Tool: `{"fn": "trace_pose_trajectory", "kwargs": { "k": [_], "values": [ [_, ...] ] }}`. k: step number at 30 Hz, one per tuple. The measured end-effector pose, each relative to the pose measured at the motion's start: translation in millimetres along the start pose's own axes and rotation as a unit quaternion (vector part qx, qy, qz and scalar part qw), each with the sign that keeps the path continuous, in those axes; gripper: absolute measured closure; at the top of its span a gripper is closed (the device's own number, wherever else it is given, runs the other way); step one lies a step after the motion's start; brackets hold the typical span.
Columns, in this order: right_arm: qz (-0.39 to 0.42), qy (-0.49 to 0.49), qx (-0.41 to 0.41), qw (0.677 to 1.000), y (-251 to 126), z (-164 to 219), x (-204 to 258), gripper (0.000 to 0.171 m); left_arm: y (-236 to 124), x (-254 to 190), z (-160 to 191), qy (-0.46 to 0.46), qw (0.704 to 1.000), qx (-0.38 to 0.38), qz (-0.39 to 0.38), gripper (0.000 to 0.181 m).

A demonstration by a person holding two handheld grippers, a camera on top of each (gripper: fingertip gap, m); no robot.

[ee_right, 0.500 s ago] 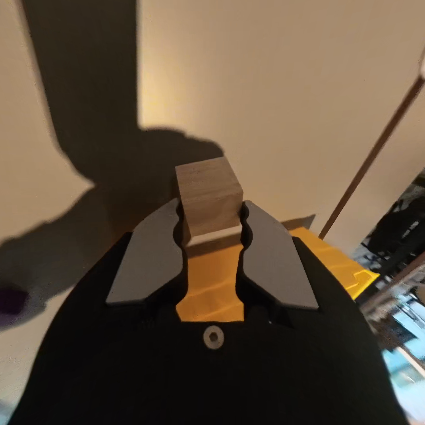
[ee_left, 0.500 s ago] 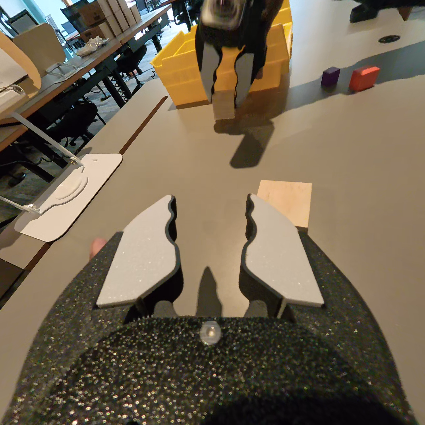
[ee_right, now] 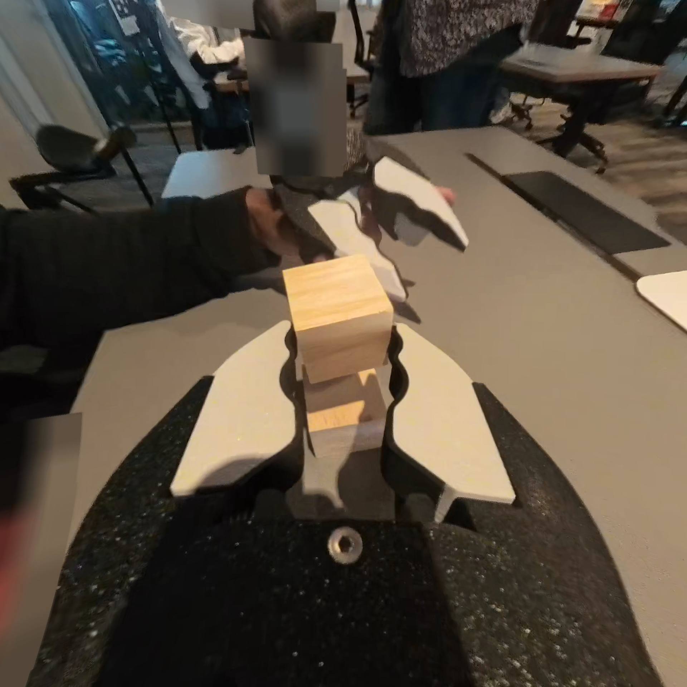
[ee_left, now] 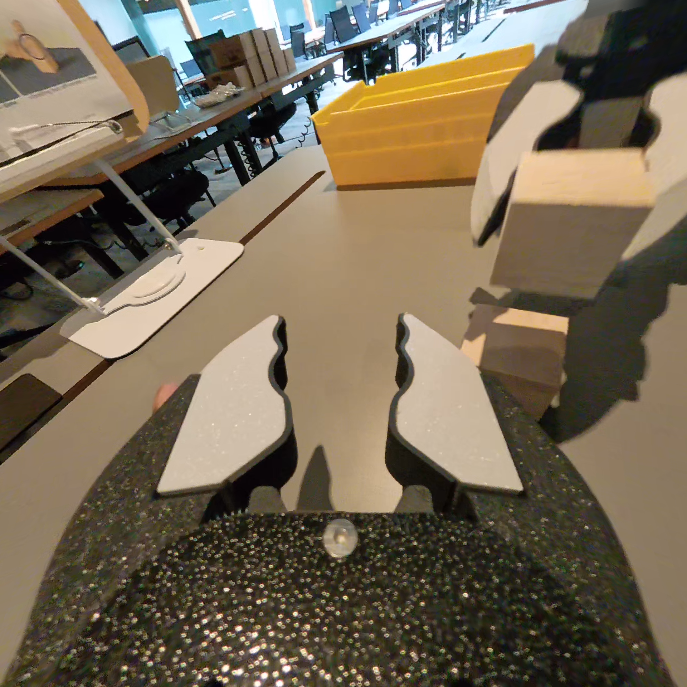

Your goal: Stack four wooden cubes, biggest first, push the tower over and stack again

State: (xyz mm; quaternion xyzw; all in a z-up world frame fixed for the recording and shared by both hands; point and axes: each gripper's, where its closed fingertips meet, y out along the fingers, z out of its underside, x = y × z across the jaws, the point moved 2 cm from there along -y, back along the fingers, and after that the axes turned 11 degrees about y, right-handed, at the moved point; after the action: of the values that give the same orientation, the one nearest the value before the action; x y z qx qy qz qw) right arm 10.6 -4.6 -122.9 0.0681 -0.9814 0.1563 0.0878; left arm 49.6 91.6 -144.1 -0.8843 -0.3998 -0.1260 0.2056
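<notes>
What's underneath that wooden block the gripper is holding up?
Below the held block sits a bigger wooden cube on the grey table. A gap seems to separate them. The block and jaws cover most of the cube's top.

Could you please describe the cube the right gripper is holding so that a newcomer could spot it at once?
Start at the grey table. Near its yellow bins, a wooden cube rests on it. Just above that one is the held cube: the only one off the table, clamped between the right gripper's fingers.
</notes>
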Motion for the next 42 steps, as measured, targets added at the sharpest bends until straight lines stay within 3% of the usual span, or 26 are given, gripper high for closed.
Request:
{"fn": "trace_pose_trajectory", "kwargs": {
  "k": [12,42],
  "values": [
    [0.013,-0.017,0.048,0.999,15,38,-7,0.124,3,-2,2,0.004,1.0,0.004,0.005,0.125],
    [0.01,0.019,0.034,0.999,18,45,-13,0.124,5,-9,3,0.01,1.0,0.013,0.023,0.125]
  ]
}}
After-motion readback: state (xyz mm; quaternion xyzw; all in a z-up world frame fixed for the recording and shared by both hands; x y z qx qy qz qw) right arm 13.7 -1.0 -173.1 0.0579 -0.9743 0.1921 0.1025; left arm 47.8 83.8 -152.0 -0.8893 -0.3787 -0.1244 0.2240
